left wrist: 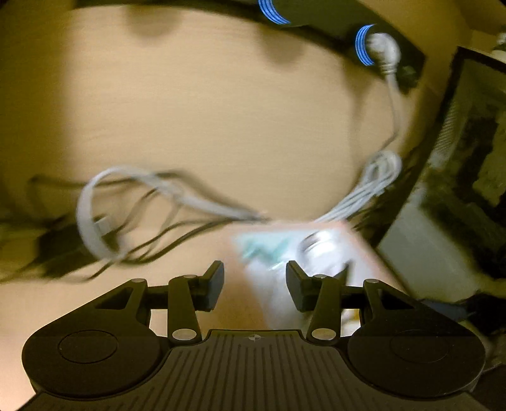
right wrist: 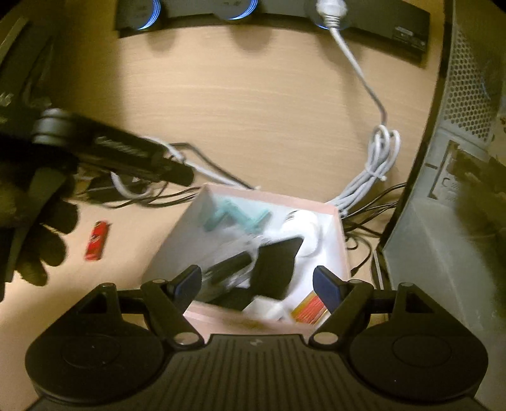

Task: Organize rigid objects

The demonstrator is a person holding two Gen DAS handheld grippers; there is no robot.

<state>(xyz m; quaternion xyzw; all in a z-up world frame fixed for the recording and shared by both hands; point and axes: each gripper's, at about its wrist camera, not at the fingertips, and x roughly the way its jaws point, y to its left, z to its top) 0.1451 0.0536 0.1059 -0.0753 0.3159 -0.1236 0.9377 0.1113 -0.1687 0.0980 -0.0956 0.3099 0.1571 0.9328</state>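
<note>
A pink-rimmed open box [right wrist: 338, 227] stands on the wooden desk [right wrist: 253, 104]. It holds a teal clip-like piece [right wrist: 234, 218], a white round object [right wrist: 303, 227], a black flat item [right wrist: 275, 265] and a red-and-yellow pack [right wrist: 311, 311]. My right gripper [right wrist: 256, 283] is open and empty, just above the box's near side. A red lighter [right wrist: 96, 240] lies on the desk left of the box. My left gripper [left wrist: 254, 286] is open and empty over the box's left part [left wrist: 363, 249], which is blurred. The left gripper also shows in the right wrist view [right wrist: 177, 172], held by a gloved hand.
A black power strip with blue-lit sockets [right wrist: 379, 22] lies at the desk's far edge. A bundled white cable [right wrist: 376, 164] runs from it to the box. Loose black and white cables [left wrist: 126, 221] lie left of the box. A grey computer case [right wrist: 458, 158] stands at the right.
</note>
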